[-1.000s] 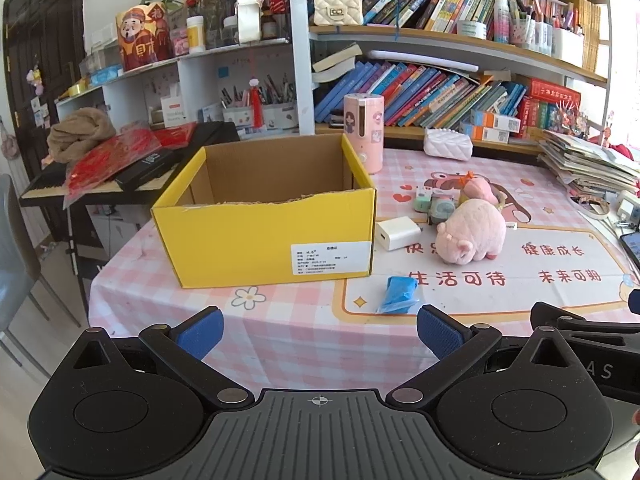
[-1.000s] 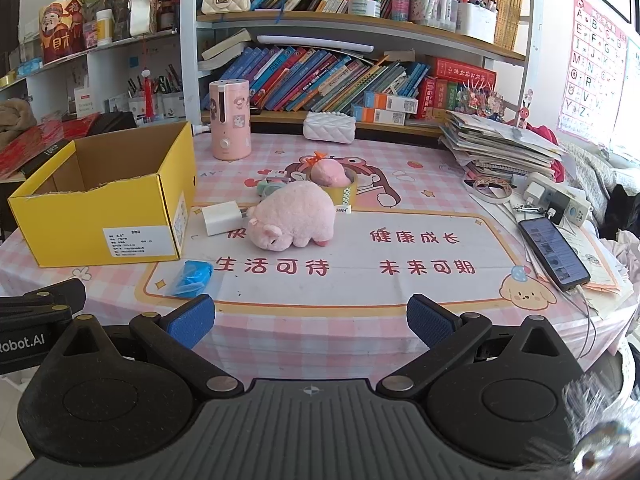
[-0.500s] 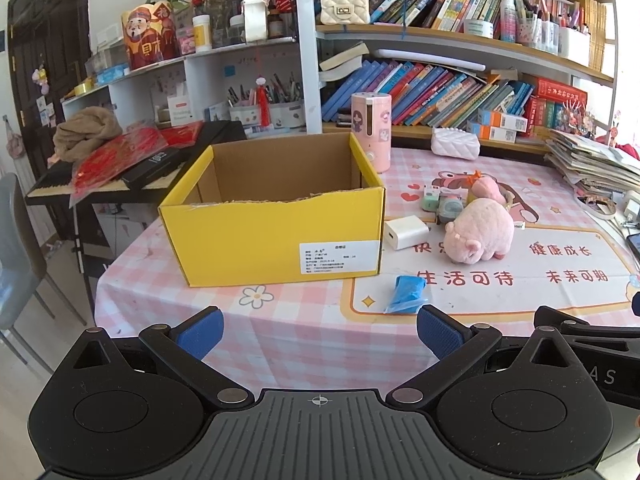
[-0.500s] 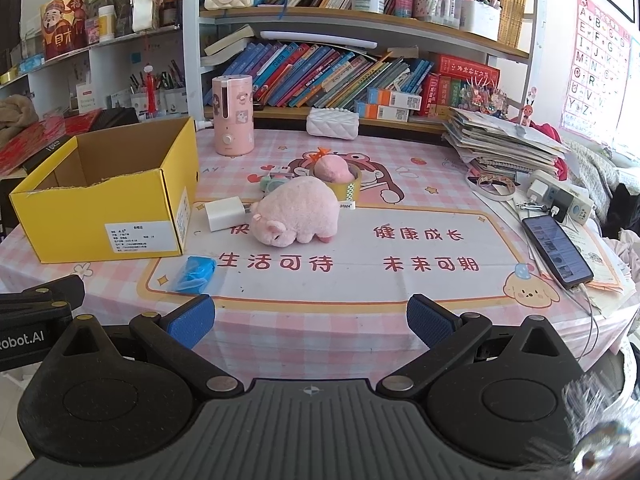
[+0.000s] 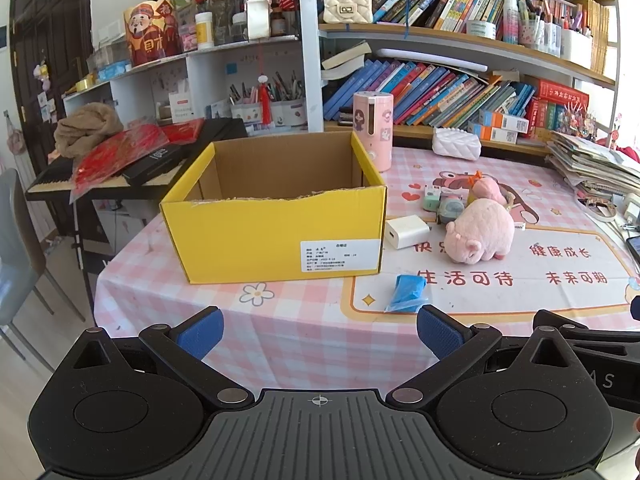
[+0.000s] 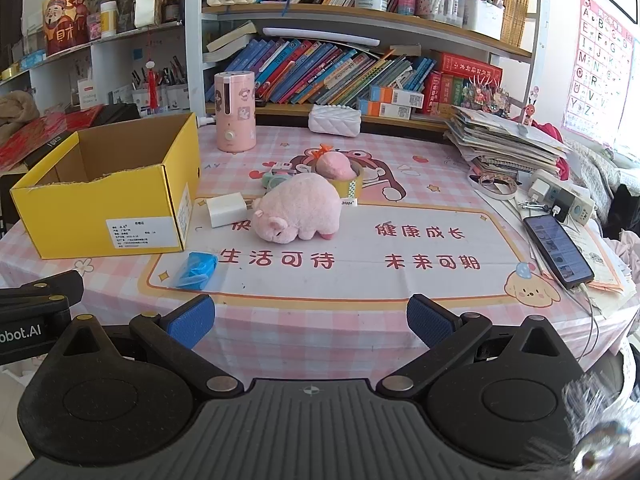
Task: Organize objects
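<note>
An open yellow cardboard box [image 5: 276,236] [image 6: 108,208] stands on the pink checked table, its inside looking empty. To its right lie a white charger block [image 5: 407,233] [image 6: 226,210], a pink plush pig [image 5: 482,236] [image 6: 298,213], a blue packet [image 5: 407,293] [image 6: 196,270], a small pink toy in a tape roll [image 6: 340,170] and small green items [image 5: 438,202]. My left gripper [image 5: 319,330] is open and empty before the table's near edge, in front of the box. My right gripper [image 6: 310,320] is open and empty, in front of the pig.
A pink cylinder appliance [image 6: 235,112] and a white quilted pouch [image 6: 335,121] stand at the back. A stack of papers [image 6: 504,140], a power strip [image 6: 560,198] and a phone [image 6: 558,250] lie at the right. Bookshelves run behind. A keyboard with red items [image 5: 120,160] is at the left.
Both grippers have drawn back and risen slightly, so the table scene sits a little farther away. Nothing on the table has moved. Both grippers stay open.
</note>
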### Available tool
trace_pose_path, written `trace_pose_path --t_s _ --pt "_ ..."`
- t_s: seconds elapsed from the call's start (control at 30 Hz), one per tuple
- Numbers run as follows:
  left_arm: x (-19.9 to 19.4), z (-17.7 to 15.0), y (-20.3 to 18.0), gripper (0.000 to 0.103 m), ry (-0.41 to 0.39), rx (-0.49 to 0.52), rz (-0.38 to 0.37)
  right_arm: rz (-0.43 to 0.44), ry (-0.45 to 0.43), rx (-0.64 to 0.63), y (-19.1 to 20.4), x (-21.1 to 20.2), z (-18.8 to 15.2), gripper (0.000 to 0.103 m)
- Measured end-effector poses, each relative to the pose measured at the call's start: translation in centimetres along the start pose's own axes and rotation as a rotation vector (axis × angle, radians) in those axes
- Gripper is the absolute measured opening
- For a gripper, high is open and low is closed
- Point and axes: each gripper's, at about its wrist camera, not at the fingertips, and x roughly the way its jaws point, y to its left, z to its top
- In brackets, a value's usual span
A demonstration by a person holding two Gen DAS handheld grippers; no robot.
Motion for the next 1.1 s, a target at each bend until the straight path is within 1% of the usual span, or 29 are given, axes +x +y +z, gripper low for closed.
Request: trace_pose_path --t_s 1.1 --pt "0.35 0.36 -0.37 0.103 -0.006 0.008 -0.005 -0.008 0.000 0.006 -0.44 -0.03 0.45 0.103"
